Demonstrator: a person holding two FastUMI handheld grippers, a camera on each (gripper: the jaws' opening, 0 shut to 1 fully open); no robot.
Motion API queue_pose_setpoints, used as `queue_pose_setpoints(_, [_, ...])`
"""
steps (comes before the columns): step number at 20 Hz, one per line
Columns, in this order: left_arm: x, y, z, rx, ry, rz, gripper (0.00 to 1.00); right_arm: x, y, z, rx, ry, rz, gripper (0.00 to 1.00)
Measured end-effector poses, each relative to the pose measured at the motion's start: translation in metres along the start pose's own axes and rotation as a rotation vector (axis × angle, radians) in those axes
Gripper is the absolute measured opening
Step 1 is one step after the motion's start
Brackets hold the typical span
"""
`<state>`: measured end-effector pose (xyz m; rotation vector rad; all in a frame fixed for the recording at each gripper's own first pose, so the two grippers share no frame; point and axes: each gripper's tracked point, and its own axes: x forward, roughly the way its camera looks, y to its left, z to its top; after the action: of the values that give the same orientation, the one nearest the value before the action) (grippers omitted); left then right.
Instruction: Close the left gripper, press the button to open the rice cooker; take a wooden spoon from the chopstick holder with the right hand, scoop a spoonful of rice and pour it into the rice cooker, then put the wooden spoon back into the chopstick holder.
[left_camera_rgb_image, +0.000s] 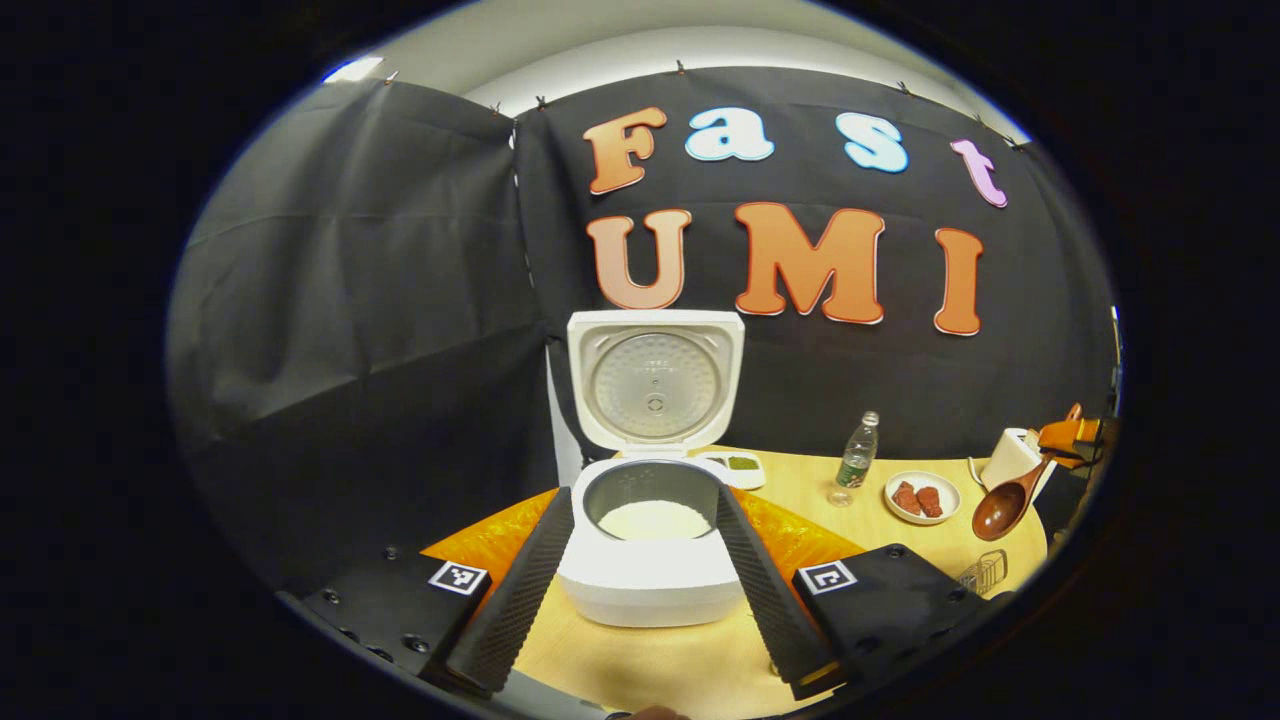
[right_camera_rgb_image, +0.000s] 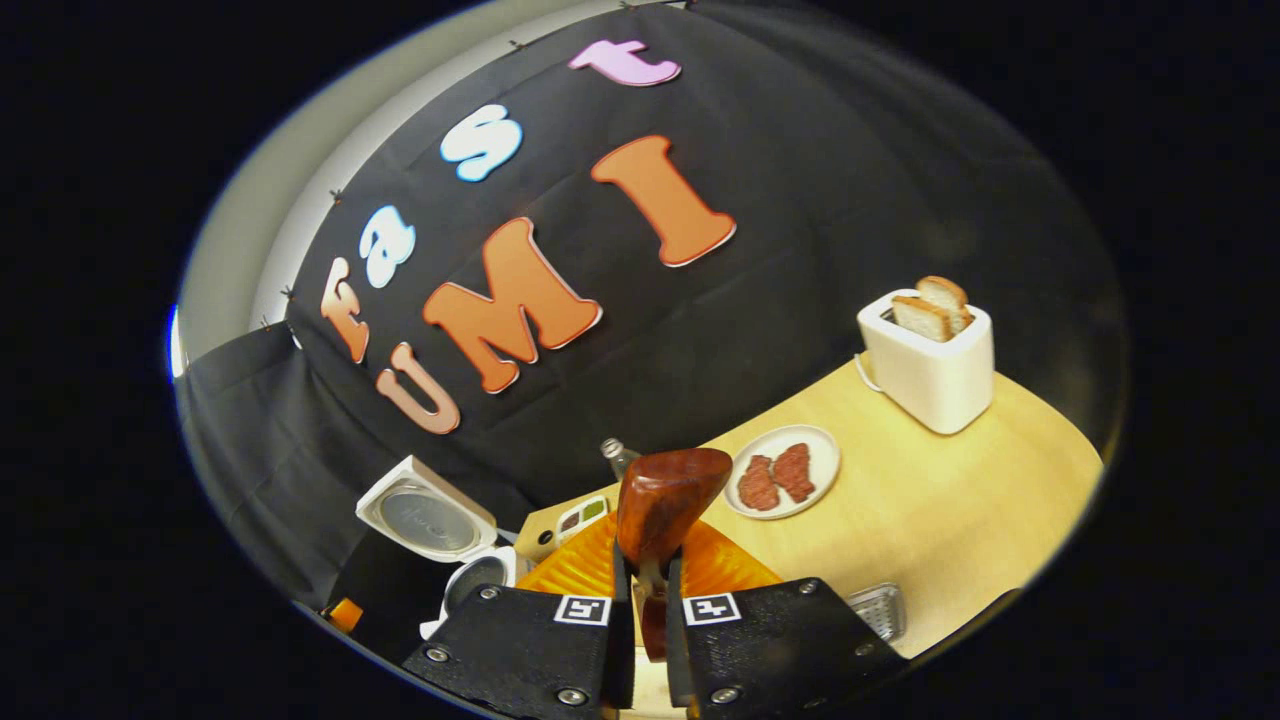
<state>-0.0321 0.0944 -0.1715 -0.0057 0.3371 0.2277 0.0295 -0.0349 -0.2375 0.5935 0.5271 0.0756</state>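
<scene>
In the left gripper view, the left gripper (left_camera_rgb_image: 645, 590) is spread wide and empty, its fingers flanking the open rice cooker (left_camera_rgb_image: 652, 560) holding white rice (left_camera_rgb_image: 655, 520); far right, the wooden spoon (left_camera_rgb_image: 1005, 505) hangs above the table (left_camera_rgb_image: 650, 660).

In the right gripper view, the right gripper (right_camera_rgb_image: 648, 610) clamps the wooden spoon (right_camera_rgb_image: 665, 500), with the rice cooker (right_camera_rgb_image: 440, 540) lower left.

Rice (left_camera_rgb_image: 654, 520) in rice cooker (left_camera_rgb_image: 650, 575); bottle (left_camera_rgb_image: 856, 460), plate (left_camera_rgb_image: 922, 497) to its right.

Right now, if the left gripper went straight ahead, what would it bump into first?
Probably the rice cooker: the open left gripper points at its white body, lid up behind. Depth is unclear.
</scene>
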Motion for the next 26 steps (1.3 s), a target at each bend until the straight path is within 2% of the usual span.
queue_pose_setpoints(5, [-0.004,-0.027,0.006,0.017,-0.004,-0.02,0.96,-0.011,-0.072,-0.009,0.052,-0.006,-0.114,0.12])
queue_pose_setpoints(9, [-0.01,-0.033,0.009,0.031,-0.005,-0.004,0.96,-0.012,-0.115,-0.032,0.089,0.012,-0.166,0.12])
queue_pose_setpoints(12, [-0.015,-0.034,0.01,0.038,-0.009,0.01,0.97,-0.013,-0.136,-0.034,0.114,-0.018,-0.192,0.12])
queue_pose_setpoints(13, [-0.015,-0.035,0.01,0.04,-0.008,0.012,0.97,-0.017,-0.143,-0.045,0.106,0.008,-0.203,0.12])
queue_pose_setpoints(18, [-0.016,-0.039,0.01,0.047,-0.007,0.016,0.96,-0.007,-0.14,-0.069,0.109,0.028,-0.21,0.13])
queue_pose_setpoints(20, [-0.011,-0.038,0.015,0.044,-0.013,0.015,0.97,-0.009,-0.14,-0.079,0.085,0.035,-0.215,0.16])
queue_pose_setpoints(24, [0.007,-0.031,0.032,0.011,-0.021,0.022,0.96,-0.011,-0.133,-0.099,0.061,0.131,-0.214,0.23])
queue_pose_setpoints(26, [0.017,-0.029,0.046,-0.005,-0.036,0.02,0.97,-0.01,-0.127,-0.092,0.055,0.127,-0.228,0.29])
